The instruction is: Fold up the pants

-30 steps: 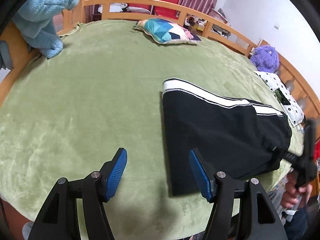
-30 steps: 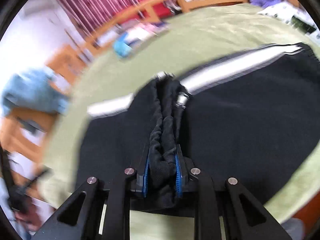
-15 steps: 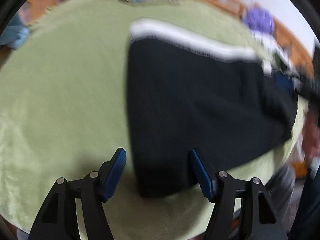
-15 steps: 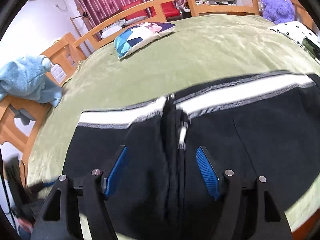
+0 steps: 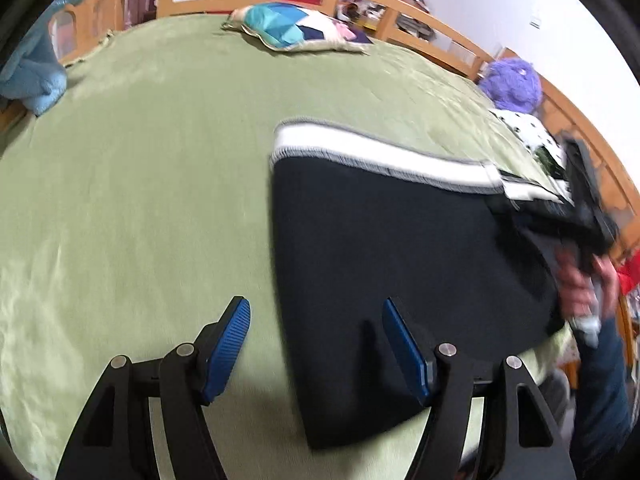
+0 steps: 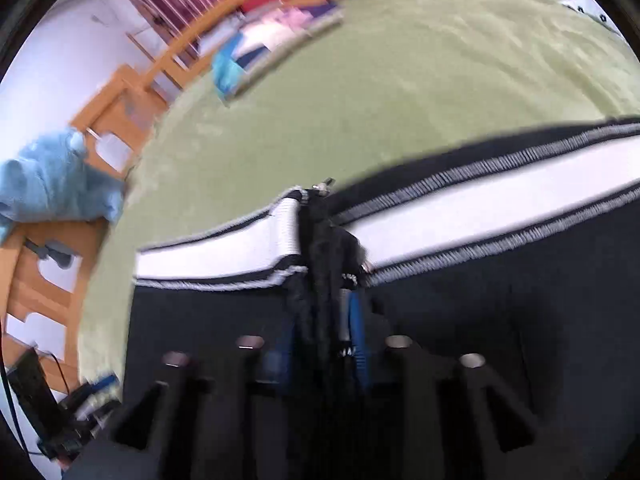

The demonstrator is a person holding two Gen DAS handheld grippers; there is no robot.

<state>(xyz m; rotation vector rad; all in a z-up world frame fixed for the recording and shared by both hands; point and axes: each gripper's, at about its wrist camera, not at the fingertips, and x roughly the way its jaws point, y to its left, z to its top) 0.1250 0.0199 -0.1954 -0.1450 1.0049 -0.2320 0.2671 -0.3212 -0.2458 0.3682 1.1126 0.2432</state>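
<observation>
2 blue pads of the left gripper stand wide apart in the left wrist view, holding nothing, above the near left edge of the black pants, which lie flat on the green blanket; 1 pad hangs over bare blanket, the other over black cloth, so the pants' left edge runs between them. To do this step well, I judge the left gripper should come down on that edge near the corner and catch every layer before lifting. At the far right of this view the right gripper sits at the pants' bunched end. In the right wrist view, blurred by motion, the right gripper is clamped on a gathered ridge of black fabric, just below the white stripe. Both should lift evenly.
</observation>
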